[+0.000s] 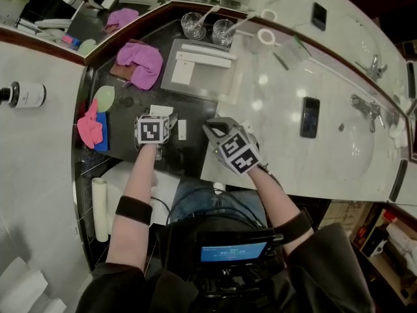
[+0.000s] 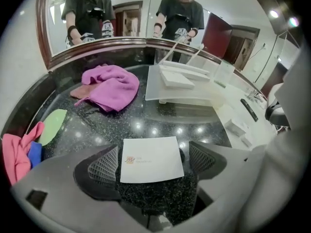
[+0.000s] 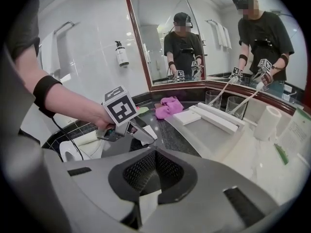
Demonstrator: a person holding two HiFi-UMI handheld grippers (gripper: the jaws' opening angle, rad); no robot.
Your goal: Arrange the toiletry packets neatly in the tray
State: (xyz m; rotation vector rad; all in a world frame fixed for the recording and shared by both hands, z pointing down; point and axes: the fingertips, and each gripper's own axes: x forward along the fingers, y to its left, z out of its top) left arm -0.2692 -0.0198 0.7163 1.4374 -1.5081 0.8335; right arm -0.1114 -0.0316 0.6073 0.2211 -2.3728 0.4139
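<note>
A white square toiletry packet [image 2: 151, 159] lies flat on the black granite counter [image 2: 146, 123], between the fingers [image 2: 99, 166] of my left gripper [image 2: 151, 163], which is open and does not press on it. In the head view this packet [image 1: 161, 111] shows just beyond the left marker cube [image 1: 155, 129]. A small white packet [image 1: 182, 129] lies to its right. The frosted tray [image 1: 208, 80] further back holds a square packet [image 1: 184, 72] and a long white box [image 1: 207, 52]. My right gripper [image 3: 153, 173] is shut, hovering by the counter's front edge with nothing clearly held.
A purple cloth [image 1: 140, 60] lies left of the tray, with a green pad [image 1: 104, 98] and pink cloth [image 1: 88, 126] at the counter's left end. Two glasses [image 1: 208, 28] stand behind the tray. A phone [image 1: 309, 116], sink [image 1: 355, 145] and tap [image 1: 368, 109] are on the right.
</note>
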